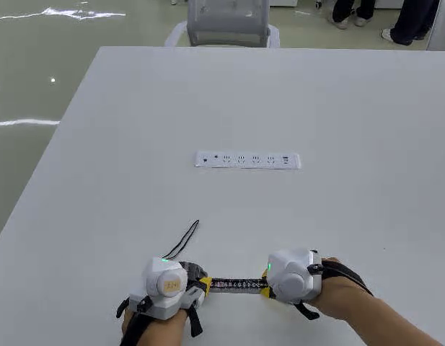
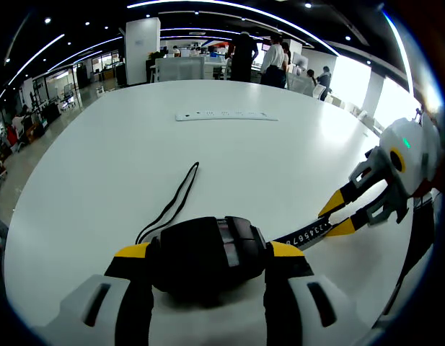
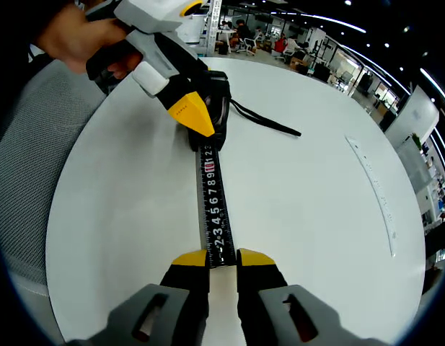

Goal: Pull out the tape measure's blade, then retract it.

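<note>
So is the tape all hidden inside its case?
No, the numbered blade stretches out from the black case to the right gripper.

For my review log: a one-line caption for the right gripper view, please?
Right gripper pinches the blade tip, drawn partway from the tape measure case clamped in the left gripper.

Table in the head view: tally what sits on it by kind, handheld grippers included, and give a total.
tape measure: 1
power strip: 1
grippers: 2 (left gripper, right gripper)
Total: 4
</note>
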Demonstrator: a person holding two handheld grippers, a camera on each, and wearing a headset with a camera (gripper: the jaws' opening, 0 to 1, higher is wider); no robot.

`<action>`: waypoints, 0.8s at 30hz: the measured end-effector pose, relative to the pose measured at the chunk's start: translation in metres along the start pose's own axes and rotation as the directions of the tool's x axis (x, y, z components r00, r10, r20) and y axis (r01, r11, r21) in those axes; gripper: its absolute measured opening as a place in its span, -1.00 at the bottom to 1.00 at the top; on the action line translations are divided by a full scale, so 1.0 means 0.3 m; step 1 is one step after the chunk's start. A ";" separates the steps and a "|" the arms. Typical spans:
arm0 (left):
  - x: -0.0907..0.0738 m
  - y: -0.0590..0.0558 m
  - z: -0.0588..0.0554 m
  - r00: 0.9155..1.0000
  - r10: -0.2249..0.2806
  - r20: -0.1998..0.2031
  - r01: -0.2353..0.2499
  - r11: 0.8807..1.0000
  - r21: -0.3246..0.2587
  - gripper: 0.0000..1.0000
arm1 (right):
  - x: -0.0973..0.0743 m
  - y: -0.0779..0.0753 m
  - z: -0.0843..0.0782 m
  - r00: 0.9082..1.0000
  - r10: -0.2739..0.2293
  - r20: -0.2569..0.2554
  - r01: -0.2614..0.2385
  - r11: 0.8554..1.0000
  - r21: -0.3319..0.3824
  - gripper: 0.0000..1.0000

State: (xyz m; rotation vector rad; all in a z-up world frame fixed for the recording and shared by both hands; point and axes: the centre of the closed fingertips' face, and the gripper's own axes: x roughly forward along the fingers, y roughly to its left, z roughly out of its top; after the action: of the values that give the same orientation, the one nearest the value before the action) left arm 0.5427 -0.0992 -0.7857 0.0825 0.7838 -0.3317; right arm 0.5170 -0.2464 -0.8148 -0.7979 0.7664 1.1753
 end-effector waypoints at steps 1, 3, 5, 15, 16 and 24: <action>0.001 0.001 0.001 1.000 0.000 0.000 0.000 1.000 0.000 0.18 | 0.001 -0.001 0.003 1.000 -0.001 0.000 0.001 1.000 0.000 -0.76; 0.000 0.001 0.002 1.000 0.000 0.001 0.000 1.000 0.000 0.18 | 0.002 0.000 0.009 1.000 -0.001 0.001 0.001 1.000 -0.001 -0.76; -0.001 0.002 0.004 1.000 0.000 0.000 0.000 1.000 -0.001 0.18 | 0.002 0.000 0.017 1.000 0.000 0.004 0.000 1.000 0.004 -0.76; 0.001 0.003 0.006 1.000 0.000 0.001 0.000 1.000 -0.002 0.18 | 0.006 -0.001 0.035 1.000 -0.001 0.009 0.001 1.000 0.003 -0.76; 0.000 0.003 0.006 1.000 0.001 0.001 -0.001 1.000 -0.002 0.18 | 0.011 -0.002 0.033 1.000 -0.001 0.009 0.001 1.000 0.004 -0.76; 0.000 0.003 0.007 1.000 0.001 0.001 -0.001 1.000 -0.003 0.18 | 0.019 0.001 0.050 1.000 0.001 0.013 -0.001 1.000 0.001 -0.76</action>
State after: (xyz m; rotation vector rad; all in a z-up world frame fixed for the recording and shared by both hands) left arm 0.5443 -0.0986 -0.7842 0.0801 0.7828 -0.3301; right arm 0.5194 -0.2309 -0.8120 -0.7890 0.7570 1.1800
